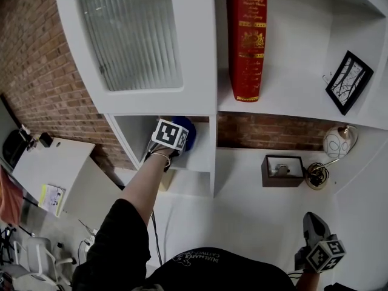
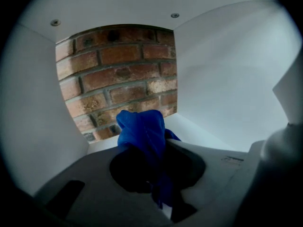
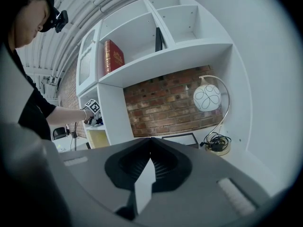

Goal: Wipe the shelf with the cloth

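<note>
The white shelf unit has a small lower compartment [image 1: 199, 161] with a brick back wall. My left gripper [image 1: 179, 140] reaches into it, shut on a bunched blue cloth [image 1: 188, 132]. In the left gripper view the cloth [image 2: 142, 130] sticks out from between the closed jaws of the left gripper [image 2: 158, 143] and hangs just above the compartment's white floor [image 2: 194, 127]; contact cannot be told. My right gripper [image 1: 313, 220] hangs low at the right, away from the shelf. Seen in its own view, the right gripper [image 3: 150, 139] is shut and holds nothing.
A red book [image 1: 247, 38] stands on the upper shelf, with a black framed picture [image 1: 348, 82] to its right. A brown box [image 1: 283, 171] and a globe lamp [image 1: 336, 143] sit on the lower ledge. A ribbed glass door [image 1: 130, 35] is above the compartment.
</note>
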Demonstrator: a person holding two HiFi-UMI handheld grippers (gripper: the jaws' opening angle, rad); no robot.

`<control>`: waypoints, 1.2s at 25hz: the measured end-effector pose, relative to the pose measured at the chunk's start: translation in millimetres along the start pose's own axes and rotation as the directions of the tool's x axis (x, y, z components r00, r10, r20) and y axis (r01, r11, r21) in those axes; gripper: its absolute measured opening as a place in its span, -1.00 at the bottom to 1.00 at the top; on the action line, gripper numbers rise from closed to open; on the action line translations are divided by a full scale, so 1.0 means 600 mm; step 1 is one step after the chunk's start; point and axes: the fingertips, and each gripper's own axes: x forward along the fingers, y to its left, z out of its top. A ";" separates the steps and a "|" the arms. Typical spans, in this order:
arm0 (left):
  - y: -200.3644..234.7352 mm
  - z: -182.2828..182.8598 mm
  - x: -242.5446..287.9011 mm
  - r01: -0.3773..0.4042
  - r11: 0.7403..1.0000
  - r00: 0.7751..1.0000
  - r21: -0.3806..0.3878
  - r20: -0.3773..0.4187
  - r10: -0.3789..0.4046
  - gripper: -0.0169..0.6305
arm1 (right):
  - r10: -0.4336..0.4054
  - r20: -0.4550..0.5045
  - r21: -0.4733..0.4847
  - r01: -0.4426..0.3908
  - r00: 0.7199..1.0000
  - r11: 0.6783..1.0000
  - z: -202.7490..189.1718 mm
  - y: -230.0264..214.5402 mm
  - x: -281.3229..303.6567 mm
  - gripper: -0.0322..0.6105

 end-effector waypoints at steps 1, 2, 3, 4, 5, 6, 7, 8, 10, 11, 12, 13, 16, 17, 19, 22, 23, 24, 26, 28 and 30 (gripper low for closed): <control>-0.012 0.004 0.004 0.024 1.000 1.000 0.005 0.004 -0.024 -0.77 | -0.002 0.001 0.001 0.002 1.000 1.000 0.000 -0.001 -0.002 -0.87; -0.024 0.009 0.008 0.046 0.999 0.999 0.005 0.011 -0.047 -0.77 | -0.005 0.004 0.003 0.005 1.000 1.000 0.000 -0.003 -0.006 -0.87; -0.034 0.013 0.012 0.065 0.998 0.998 0.003 0.018 -0.065 -0.77 | -0.010 0.007 0.004 0.010 1.000 1.000 -0.001 -0.006 -0.009 -0.87; -0.043 0.016 0.015 0.076 0.997 0.997 0.005 0.023 -0.076 -0.77 | -0.016 0.009 0.006 0.016 1.000 1.000 -0.001 -0.009 -0.014 -0.87; -0.049 0.018 0.017 0.085 0.996 0.996 0.012 0.025 -0.085 -0.77 | -0.023 0.011 0.006 0.023 1.000 1.000 -0.001 -0.012 -0.018 -0.87; -0.055 0.020 0.018 0.097 0.995 0.995 0.020 0.026 -0.098 -0.78 | -0.030 0.012 0.008 0.029 0.999 1.000 -0.002 -0.015 -0.023 -0.87; -0.063 0.021 0.019 0.119 0.993 0.992 0.027 0.025 -0.120 -0.78 | -0.034 0.014 0.011 0.034 0.999 0.999 -0.002 -0.017 -0.027 -0.87; -0.072 0.021 0.018 0.153 0.988 0.988 0.032 0.022 -0.153 -0.78 | -0.035 0.017 0.018 0.035 0.999 0.999 -0.001 -0.018 -0.031 -0.87; -0.096 0.020 0.014 0.239 0.970 0.971 0.035 0.011 -0.240 -0.78 | -0.032 0.027 0.041 0.031 0.999 0.999 0.000 -0.018 -0.038 -0.87; -0.109 0.019 0.011 0.281 0.959 0.959 0.037 0.007 -0.282 -0.78 | -0.030 0.031 0.050 0.028 0.999 0.998 0.001 -0.018 -0.041 -0.87; -0.119 0.019 0.007 0.313 0.949 0.950 0.039 0.008 -0.314 -0.78 | -0.030 0.034 0.053 0.028 0.999 0.998 0.002 -0.016 -0.043 -0.87; -0.125 0.019 0.003 0.327 0.944 0.944 0.044 0.015 -0.328 -0.78 | -0.030 0.034 0.052 0.028 0.999 0.998 0.002 -0.014 -0.045 -0.87; -0.102 0.020 -0.020 0.236 0.970 0.968 0.058 0.070 -0.240 -0.78 | -0.016 0.042 0.041 0.015 0.999 0.999 0.010 0.001 -0.050 -0.87; -0.085 0.020 -0.032 0.179 0.982 0.978 0.056 0.096 -0.183 -0.78 | -0.010 0.049 0.039 0.008 0.999 0.999 0.015 0.006 -0.051 -0.87; -0.043 0.019 -0.060 0.053 0.998 0.986 0.032 0.155 -0.058 -0.78 | -0.004 0.061 0.035 0.002 0.998 0.999 0.024 0.014 -0.056 -0.87; 0.014 0.009 -0.106 -0.120 0.993 0.965 -0.007 0.235 0.118 -0.78 | 0.004 0.063 0.028 -0.006 0.998 1.000 0.029 0.026 -0.059 -0.87; 0.025 0.001 -0.116 -0.152 0.988 0.957 -0.016 0.247 0.151 -0.78 | 0.013 0.061 0.025 -0.014 0.998 1.000 0.029 0.033 -0.057 -0.87; 0.031 -0.009 -0.121 -0.166 0.986 0.954 -0.029 0.250 0.168 -0.78 | 0.022 0.057 0.022 -0.024 0.998 0.999 0.028 0.040 -0.054 -0.87; 0.037 -0.029 -0.125 -0.166 0.984 0.954 -0.066 0.241 0.177 -0.78 | 0.041 0.046 0.009 -0.041 0.998 0.999 0.026 0.056 -0.047 -0.87; 0.045 -0.050 -0.125 -0.176 0.979 0.956 -0.098 0.218 0.194 -0.77 | 0.054 0.038 -0.011 -0.053 0.998 0.999 0.026 0.070 -0.044 -0.87; 0.055 -0.063 -0.130 -0.204 0.973 0.956 -0.104 0.195 0.221 -0.77 | 0.057 0.033 -0.029 -0.056 0.998 0.998 0.028 0.079 -0.044 -0.87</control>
